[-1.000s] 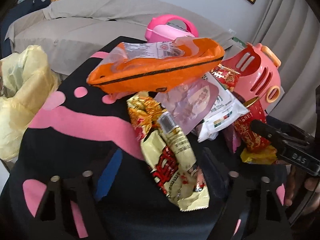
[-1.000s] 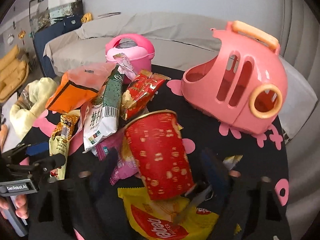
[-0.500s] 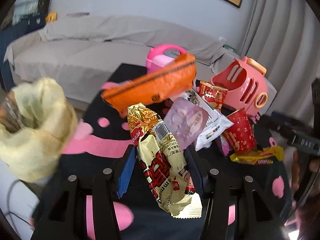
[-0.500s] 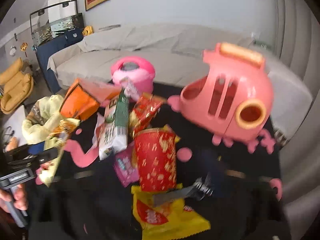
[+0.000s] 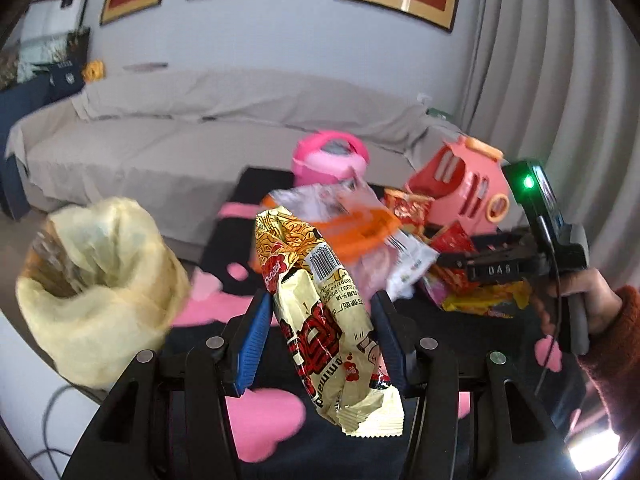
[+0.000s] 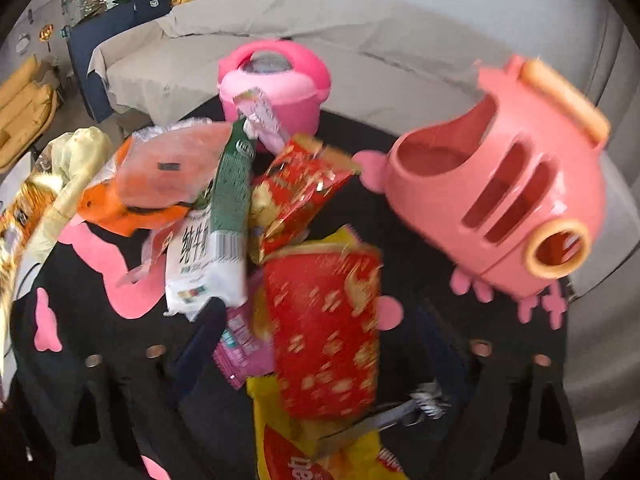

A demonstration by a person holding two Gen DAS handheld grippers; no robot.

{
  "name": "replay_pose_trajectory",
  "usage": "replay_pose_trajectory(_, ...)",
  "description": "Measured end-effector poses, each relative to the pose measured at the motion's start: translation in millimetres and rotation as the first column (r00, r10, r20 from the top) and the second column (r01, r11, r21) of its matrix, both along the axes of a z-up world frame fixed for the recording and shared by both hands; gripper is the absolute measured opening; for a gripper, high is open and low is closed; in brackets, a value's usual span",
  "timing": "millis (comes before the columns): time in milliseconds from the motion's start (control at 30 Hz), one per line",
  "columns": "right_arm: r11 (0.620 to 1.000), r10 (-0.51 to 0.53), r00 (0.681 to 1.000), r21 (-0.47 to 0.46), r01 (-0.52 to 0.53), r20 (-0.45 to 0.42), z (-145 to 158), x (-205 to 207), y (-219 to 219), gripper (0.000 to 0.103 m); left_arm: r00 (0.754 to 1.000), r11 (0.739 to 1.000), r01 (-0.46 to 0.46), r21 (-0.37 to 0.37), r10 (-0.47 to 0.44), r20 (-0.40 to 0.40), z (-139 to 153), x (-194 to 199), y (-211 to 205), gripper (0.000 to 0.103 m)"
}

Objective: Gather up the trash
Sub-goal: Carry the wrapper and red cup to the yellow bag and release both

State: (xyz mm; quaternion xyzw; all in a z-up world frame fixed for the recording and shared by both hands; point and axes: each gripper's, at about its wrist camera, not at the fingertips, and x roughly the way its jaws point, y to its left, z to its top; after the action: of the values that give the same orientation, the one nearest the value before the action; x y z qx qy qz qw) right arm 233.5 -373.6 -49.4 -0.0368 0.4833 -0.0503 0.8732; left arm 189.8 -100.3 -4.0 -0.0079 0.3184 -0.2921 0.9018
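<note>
My left gripper is shut on a yellow and red noodle wrapper and holds it in the air, above the black and pink table. A bin lined with a pale yellow bag stands to its left. My right gripper is open around a red paper cup that lies on a yellow snack bag. Behind it lie a white and green milk pouch, an orange pack and a red wrapper.
A pink toy rice cooker and a pink toy basket stand on the far side of the table. A grey sofa runs behind it. The right gripper's body and the hand show in the left wrist view.
My left gripper has risen and pulled back with the noodle wrapper, and the bin has come into view on its left. My right gripper has moved closer around the red cup.
</note>
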Motion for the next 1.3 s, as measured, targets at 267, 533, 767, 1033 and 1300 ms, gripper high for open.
replay_pose_trajectory(267,1.000,0.006,0.977,0.012,-0.009,0.213,62.9,-31.9,24.4,0.048,0.992,0.994,-0.105,-0.018,0.106,0.073,22.3,10.3,39.9,0.052)
replay_pose_trajectory(533,0.988,0.084,0.893,0.078,-0.131,0.442,127.3,-41.0,90.1,0.048,0.956,0.969,-0.246,-0.011,0.244,0.160,48.9,23.6,108.1,0.052)
replay_pose_trajectory(767,0.957,0.164,0.850,0.127,-0.260,0.501,123.2,-11.2,157.3,0.049,0.910,0.923,-0.383,0.042,0.369,0.189,51.4,47.6,170.6,0.052)
replay_pose_trajectory(1033,0.937,0.233,0.865,0.134,-0.322,0.445,90.4,30.4,199.4,0.049,0.928,0.927,-0.373,0.031,0.373,0.014,8.1,115.7,203.3,0.052)
replay_pose_trajectory(1300,0.952,0.195,0.904,0.146,-0.267,0.381,56.2,61.4,190.7,0.049,0.920,0.933,-0.355,-0.055,0.338,-0.196,-52.2,183.7,203.0,0.080)
